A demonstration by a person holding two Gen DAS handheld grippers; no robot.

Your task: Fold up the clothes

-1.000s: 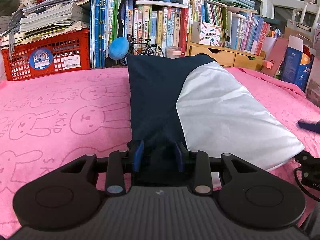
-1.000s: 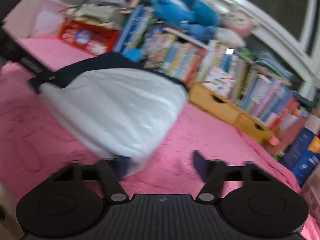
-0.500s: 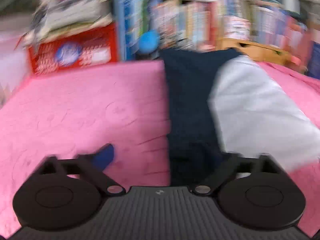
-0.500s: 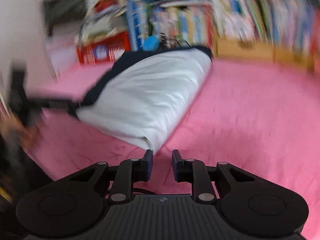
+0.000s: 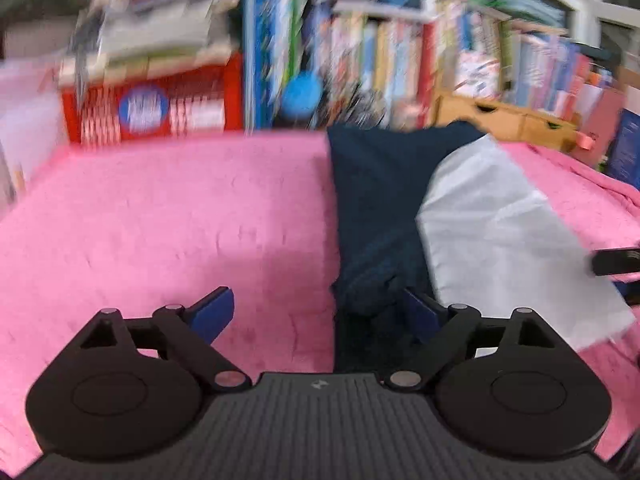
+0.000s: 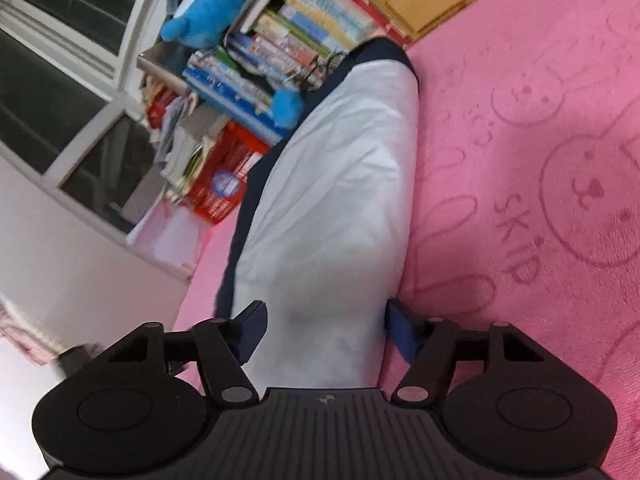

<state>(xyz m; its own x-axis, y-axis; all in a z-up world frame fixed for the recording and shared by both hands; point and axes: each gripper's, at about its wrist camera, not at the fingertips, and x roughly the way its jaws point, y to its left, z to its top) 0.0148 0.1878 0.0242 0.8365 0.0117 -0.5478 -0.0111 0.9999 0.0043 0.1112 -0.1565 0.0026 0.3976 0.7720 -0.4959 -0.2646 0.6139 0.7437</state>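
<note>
Now left tool (image 5: 320,312) level, spread; right tool (image 6: 322,330) rolled, straddling garment (image 6: 332,208).

My left wrist camera sits low over the pink blanket (image 5: 160,220), close in, facing the far-edge bookshelf (image 5: 380,52), which is blurred. My right wrist camera, rolled sideways, looks along the folded garment (image 6: 332,208) from its near end. Both views share garment, blanket, probably the same red crate (image 6: 224,184).

one folded garment (image 6: 332,208), one pink blanket (image 5: 160,220), one red crate (image 5: 160,108), two grippers.
</note>
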